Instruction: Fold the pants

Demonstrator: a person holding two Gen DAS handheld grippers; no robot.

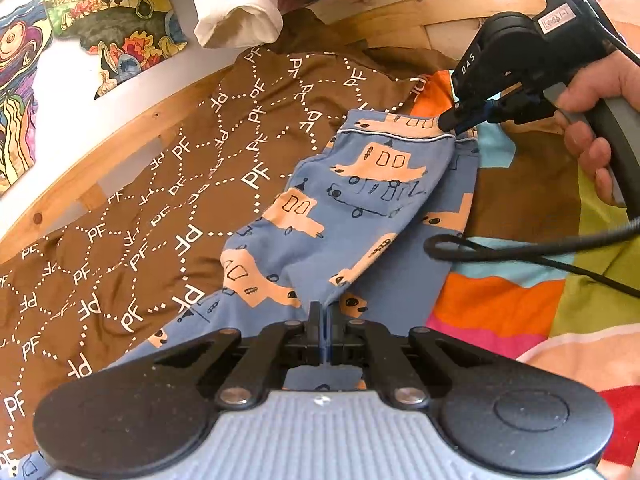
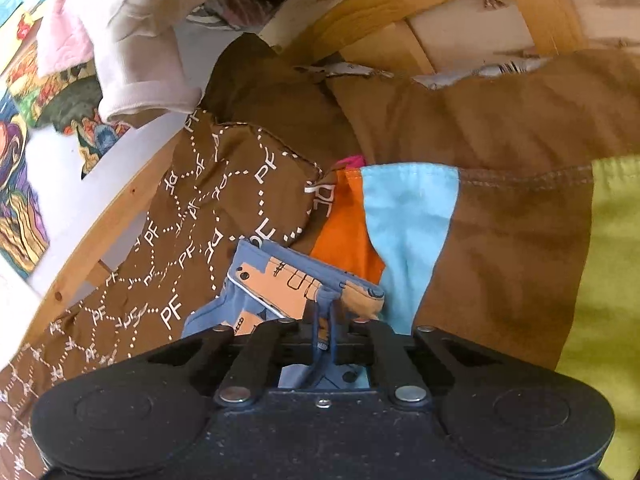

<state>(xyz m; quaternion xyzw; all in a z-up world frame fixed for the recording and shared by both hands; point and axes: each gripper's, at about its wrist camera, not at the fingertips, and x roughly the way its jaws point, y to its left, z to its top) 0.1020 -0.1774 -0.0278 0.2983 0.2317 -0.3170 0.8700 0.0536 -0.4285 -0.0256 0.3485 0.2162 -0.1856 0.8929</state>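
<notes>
While the blue pants [image 1: 352, 216] lie across the brown patterned bedspread [image 1: 132, 208] and the colourful quilt [image 1: 500, 304], both tools grip them. The left gripper [image 1: 323, 312] has its jaws pinched tight on a fold near the leg. The right gripper [image 2: 322, 320] is clamped on the piped cuff end.

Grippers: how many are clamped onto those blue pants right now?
2. The left gripper pinches the blue pants at the near fold; the right gripper pinches the far piped hem.
</notes>
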